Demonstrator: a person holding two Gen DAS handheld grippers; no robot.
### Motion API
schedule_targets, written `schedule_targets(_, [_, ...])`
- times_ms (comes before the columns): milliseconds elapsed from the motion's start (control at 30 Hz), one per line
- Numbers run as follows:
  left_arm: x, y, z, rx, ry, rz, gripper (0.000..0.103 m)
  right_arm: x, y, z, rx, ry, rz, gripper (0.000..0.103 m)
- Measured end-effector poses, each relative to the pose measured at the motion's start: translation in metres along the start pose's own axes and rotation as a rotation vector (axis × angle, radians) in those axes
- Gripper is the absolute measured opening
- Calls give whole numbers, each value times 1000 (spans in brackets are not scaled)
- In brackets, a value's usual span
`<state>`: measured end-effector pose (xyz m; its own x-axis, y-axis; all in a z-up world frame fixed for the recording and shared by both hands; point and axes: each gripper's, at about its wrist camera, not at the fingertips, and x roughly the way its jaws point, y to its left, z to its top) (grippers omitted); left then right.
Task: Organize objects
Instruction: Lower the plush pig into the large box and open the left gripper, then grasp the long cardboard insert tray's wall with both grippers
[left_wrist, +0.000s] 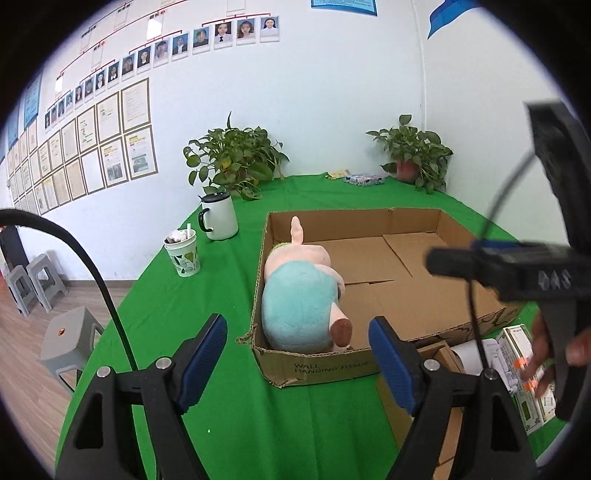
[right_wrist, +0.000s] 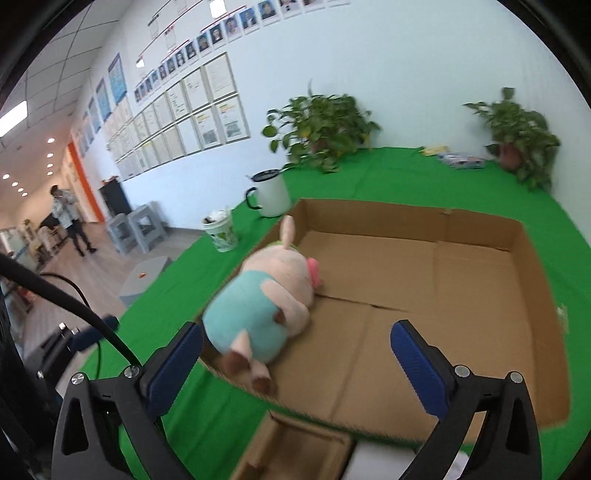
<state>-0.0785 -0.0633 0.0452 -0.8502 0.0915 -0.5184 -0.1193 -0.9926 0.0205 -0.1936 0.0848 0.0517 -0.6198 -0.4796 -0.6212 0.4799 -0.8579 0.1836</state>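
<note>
Plush pig (left_wrist: 301, 295) lies on side inside cardboard box (left_wrist: 369, 363) on green surface (left_wrist: 229, 369), against left wall. Left gripper (left_wrist: 297, 360) and right gripper (right_wrist: 295, 360) hover, jaws spread, empty.

One plush pig (left_wrist: 300, 295), one cardboard box (left_wrist: 317, 363), two potted plants (left_wrist: 236, 155) (both leafy), two cups (left_wrist: 183, 253).

Cardboard box (left_wrist: 317, 365) front wall — "WALL HANGING TISSUE"
</note>
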Motion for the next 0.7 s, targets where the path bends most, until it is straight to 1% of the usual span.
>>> schedule_targets(67, [-4, -3, -1, -21, -2, 3, 79, -17, -4, -17, 24, -11, -18, 102])
schedule_targets(100, [-7, -6, -2, -31, -4, 10, 79, -43, -18, -34, 38, -19, -28, 102])
schedule_targets(167, [-12, -14, -5, -45, -16, 22, 79, -65, -23, -52, 55, -27, -48, 102])
schedule_targets(200, [-14, -18, -7, -44, -20, 21, 79, -74, -22, -61, 45, -27, -60, 102])
schedule_targets(300, [-25, -35, -15, -46, -34, 12, 79, -101, -18, -87, -37, -54, -161, 101])
schedule_targets(367, [-32, -44, -21, -48, -38, -2, 79, -119, -19, -101, -64, -71, -202, 98])
schedule_targets(400, [-35, -47, -23, -49, -40, -5, 79, -126, -20, -106, -66, -75, -211, 93])
schedule_targets(467, [-39, -53, -26, -47, -44, -1, 78, -140, -24, -117, -63, -82, -241, 78])
schedule_targets(533, [-43, -58, -28, -37, -53, -4, 52, -149, -30, -125, -58, -80, -280, 29])
schedule_targets(567, [-42, -61, -27, -22, -34, -17, 19, -153, -34, -129, -49, -78, -299, 20])
schedule_targets(600, [-39, -64, -26, -12, -14, -18, 3, -158, -38, -134, -33, -79, -316, 15])
schedule_targets(633, [-39, -66, -26, -8, -9, -11, 3, -161, -41, -137, -20, -82, -318, 15])
schedule_targets(667, [-40, -67, -27, -13, -22, -14, 3, -165, -45, -139, -7, -85, -319, 15])
schedule_targets(700, [-41, -67, -27, -22, -38, -29, 3, -169, -48, -142, 2, -87, -321, 21])
